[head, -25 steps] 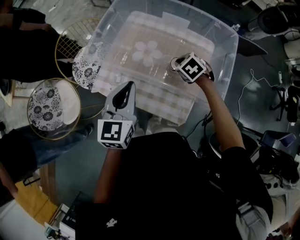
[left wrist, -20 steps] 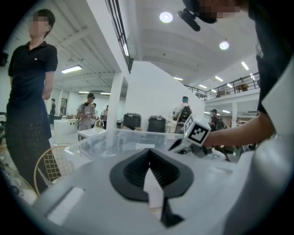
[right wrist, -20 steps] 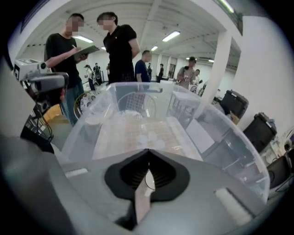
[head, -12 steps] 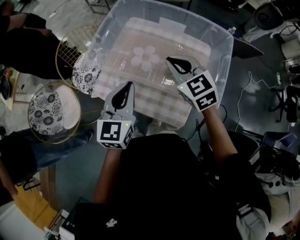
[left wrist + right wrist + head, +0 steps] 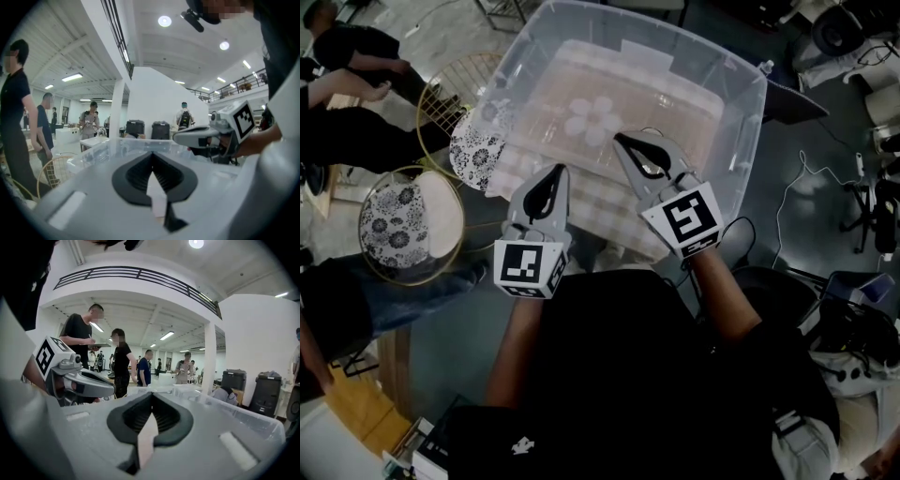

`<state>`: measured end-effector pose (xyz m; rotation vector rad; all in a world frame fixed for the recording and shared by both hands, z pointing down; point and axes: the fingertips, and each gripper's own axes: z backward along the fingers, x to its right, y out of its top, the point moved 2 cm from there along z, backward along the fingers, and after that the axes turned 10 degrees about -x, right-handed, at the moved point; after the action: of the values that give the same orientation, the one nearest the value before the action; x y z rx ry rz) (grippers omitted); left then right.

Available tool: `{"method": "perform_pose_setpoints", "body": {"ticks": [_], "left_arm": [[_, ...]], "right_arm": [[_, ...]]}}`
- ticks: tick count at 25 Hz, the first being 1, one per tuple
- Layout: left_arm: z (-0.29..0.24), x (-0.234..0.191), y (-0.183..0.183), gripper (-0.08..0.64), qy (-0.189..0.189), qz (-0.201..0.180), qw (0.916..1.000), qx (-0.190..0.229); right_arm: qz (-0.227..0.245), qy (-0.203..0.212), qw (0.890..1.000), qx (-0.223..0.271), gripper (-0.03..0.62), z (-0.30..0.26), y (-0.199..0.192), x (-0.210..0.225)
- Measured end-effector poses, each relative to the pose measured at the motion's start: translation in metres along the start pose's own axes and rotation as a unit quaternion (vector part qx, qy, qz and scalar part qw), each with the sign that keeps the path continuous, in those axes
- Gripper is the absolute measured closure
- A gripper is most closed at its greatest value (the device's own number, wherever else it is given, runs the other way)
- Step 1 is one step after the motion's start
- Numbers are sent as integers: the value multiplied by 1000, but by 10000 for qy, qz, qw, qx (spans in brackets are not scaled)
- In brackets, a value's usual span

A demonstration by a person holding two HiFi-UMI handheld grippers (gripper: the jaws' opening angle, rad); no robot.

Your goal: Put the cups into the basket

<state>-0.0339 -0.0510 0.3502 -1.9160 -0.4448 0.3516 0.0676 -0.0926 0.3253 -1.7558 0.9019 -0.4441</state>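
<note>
**Both grippers empty over the clear bin**

The clear plastic bin took up most of the head view. Its near wall lay under both pairs of fingertips and the rest stretched away ahead of them. A checked cloth with a pale flower print showed through it.

Two round wire baskets stood outside the bin, off to the left of the left gripper's fingers. The farther basket sat against the bin's left corner, and the nearer basket sat just beside it, both lined with flowered fabric.

The left gripper and the right gripper pointed side by side into the bin, close but apart. The left gripper's fingers were pressed together with nothing between them. So were the right gripper's fingers.

No cup could be made out for certain. Only a faint glassy curve showed in the bin just beside the right fingertips.
</note>
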Motion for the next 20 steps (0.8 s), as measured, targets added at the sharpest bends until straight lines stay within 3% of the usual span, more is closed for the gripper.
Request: {"method": "perform_pose_setpoints", "body": {"ticks": [4, 20], "left_arm": [[5, 1, 5, 554, 95, -156, 9998, 73], [41, -62, -15, 554, 512, 234, 9983, 150]], "right_arm": [[1, 207, 9998, 30, 589, -6, -1, -14], [214, 924, 9954, -154, 589, -56, 7, -73]]}}
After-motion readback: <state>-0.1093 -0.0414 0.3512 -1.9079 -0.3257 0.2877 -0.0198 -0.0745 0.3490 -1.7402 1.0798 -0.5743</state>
